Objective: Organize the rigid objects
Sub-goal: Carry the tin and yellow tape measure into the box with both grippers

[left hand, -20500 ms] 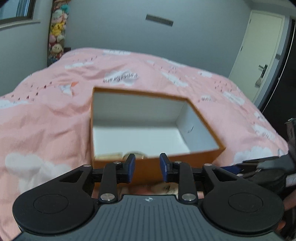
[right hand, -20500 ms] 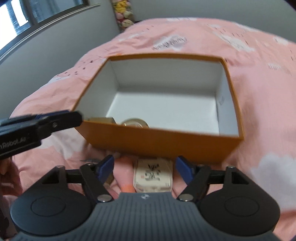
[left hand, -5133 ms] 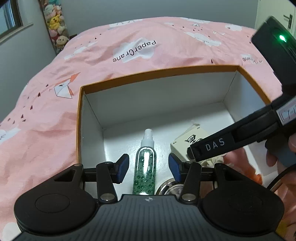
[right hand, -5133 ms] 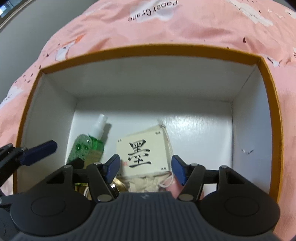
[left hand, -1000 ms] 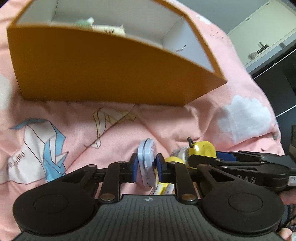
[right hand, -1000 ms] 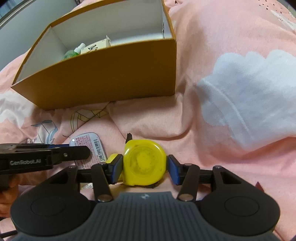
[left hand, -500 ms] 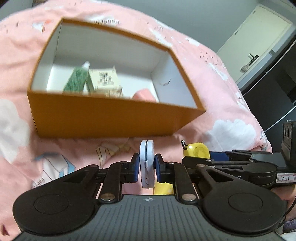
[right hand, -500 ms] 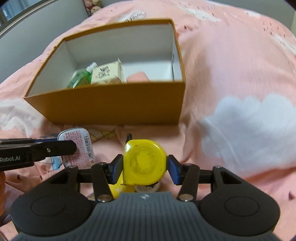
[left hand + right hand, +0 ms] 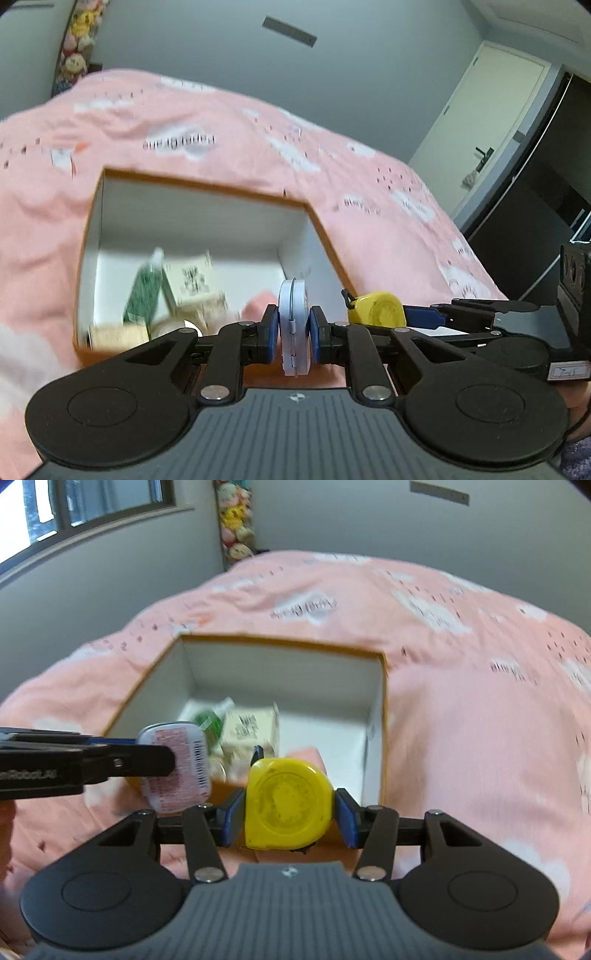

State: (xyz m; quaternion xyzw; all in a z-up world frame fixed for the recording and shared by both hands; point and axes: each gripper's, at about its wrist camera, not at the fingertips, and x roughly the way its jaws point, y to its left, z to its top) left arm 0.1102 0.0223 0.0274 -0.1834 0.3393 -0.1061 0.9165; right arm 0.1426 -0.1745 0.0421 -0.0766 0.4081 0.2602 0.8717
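Right now your left gripper (image 9: 292,328) is clamped on a small flat tin (image 9: 292,325), held on edge so the left wrist view shows only its pale blue-white rim and hinge line; from the right wrist view the same tin (image 9: 176,766) shows a rounded rectangular face with a pink printed label and a barcode. Your right gripper (image 9: 289,814) is clamped on a yellow tape measure (image 9: 286,805), a chunky rounded case with a circular face, its blue pads pressing both sides. Both items are held in the air, just in front of the near wall of an open orange box (image 9: 384,686) with white inner walls, which sits on a pink bedspread (image 9: 461,664) printed with white clouds. Inside the box, toward its left, lie a green spray bottle (image 9: 144,291) and a cream carton (image 9: 192,280) with dark print, both blurred, plus something pink by the near wall.
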